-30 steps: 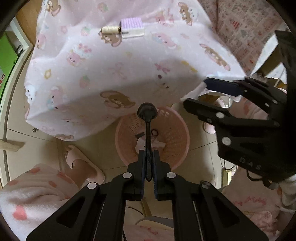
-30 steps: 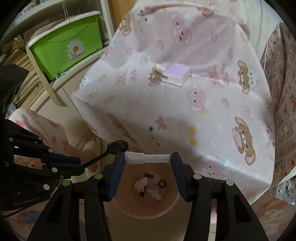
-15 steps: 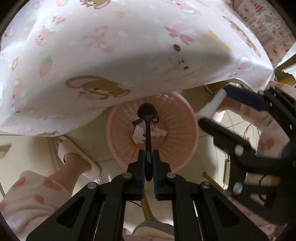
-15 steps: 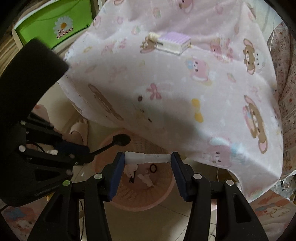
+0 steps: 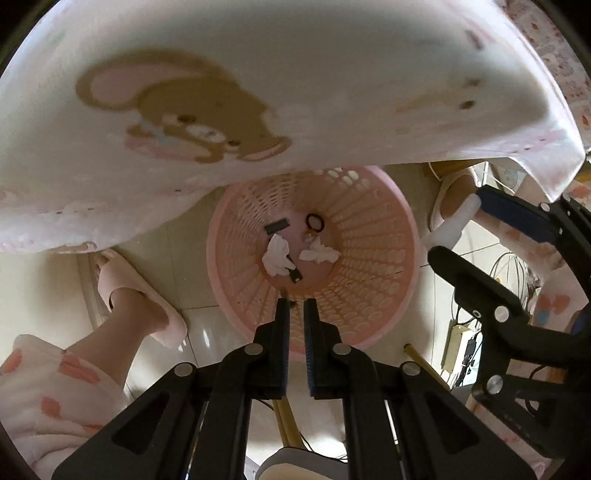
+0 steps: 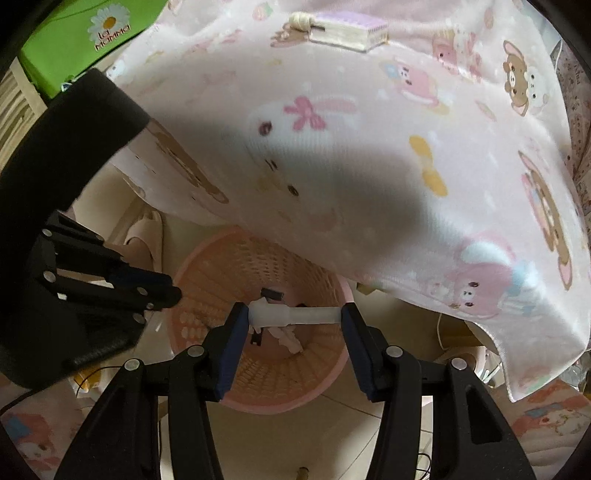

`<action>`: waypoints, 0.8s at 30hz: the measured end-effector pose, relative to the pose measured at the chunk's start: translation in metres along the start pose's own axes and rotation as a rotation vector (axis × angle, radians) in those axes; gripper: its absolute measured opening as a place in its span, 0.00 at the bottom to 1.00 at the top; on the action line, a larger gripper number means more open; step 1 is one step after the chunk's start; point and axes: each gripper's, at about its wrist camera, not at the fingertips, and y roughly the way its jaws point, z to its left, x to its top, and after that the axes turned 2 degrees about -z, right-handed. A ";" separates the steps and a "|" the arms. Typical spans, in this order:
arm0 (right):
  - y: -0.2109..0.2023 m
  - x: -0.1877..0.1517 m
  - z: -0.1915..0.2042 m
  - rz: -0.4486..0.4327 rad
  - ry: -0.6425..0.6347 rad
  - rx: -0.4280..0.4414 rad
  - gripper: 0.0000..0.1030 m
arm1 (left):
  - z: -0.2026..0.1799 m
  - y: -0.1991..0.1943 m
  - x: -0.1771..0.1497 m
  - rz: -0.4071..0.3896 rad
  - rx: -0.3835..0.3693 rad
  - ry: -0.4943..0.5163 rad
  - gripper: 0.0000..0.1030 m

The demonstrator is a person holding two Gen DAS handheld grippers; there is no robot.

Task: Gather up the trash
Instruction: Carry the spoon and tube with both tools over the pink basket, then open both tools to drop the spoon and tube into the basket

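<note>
A pink lattice waste basket (image 5: 384, 295) stands on the floor under the table's edge, also in the right wrist view (image 6: 266, 384). In it lie crumpled white tissues (image 5: 279, 254), a black ring (image 5: 315, 222) and small dark pieces. My left gripper (image 5: 293, 306) hangs over the basket's near rim, its jaws slightly apart and empty. My right gripper (image 6: 291, 317) is shut on a white tube (image 6: 295, 315), held crosswise above the basket; the tube also shows in the left wrist view (image 5: 452, 227).
A pink cartoon tablecloth (image 6: 369, 147) overhangs the basket. On the table lie a purple notepad (image 6: 351, 31) and a thread spool (image 6: 301, 20). A green box (image 6: 85, 40) stands at the left. The person's slippered foot (image 5: 136, 295) is left of the basket; cables (image 5: 461, 343) lie at the right.
The dark long-handled spoon held in my left gripper is gone and the jaws have parted. Both grippers have moved lower and closer over the basket. The right one still holds the tube.
</note>
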 end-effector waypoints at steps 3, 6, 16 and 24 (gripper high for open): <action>0.007 -0.001 0.002 0.013 -0.005 -0.007 0.52 | 0.001 0.006 0.001 0.013 0.002 -0.003 0.07; 0.011 -0.003 0.002 0.022 -0.012 -0.015 0.52 | 0.000 0.008 0.003 0.021 0.000 -0.001 0.07; 0.013 0.005 -0.011 0.017 0.028 -0.007 0.65 | 0.008 -0.007 0.005 -0.056 0.027 -0.021 0.21; -0.008 0.006 -0.018 -0.045 0.062 0.001 0.65 | 0.005 -0.048 -0.004 -0.241 0.113 0.009 0.41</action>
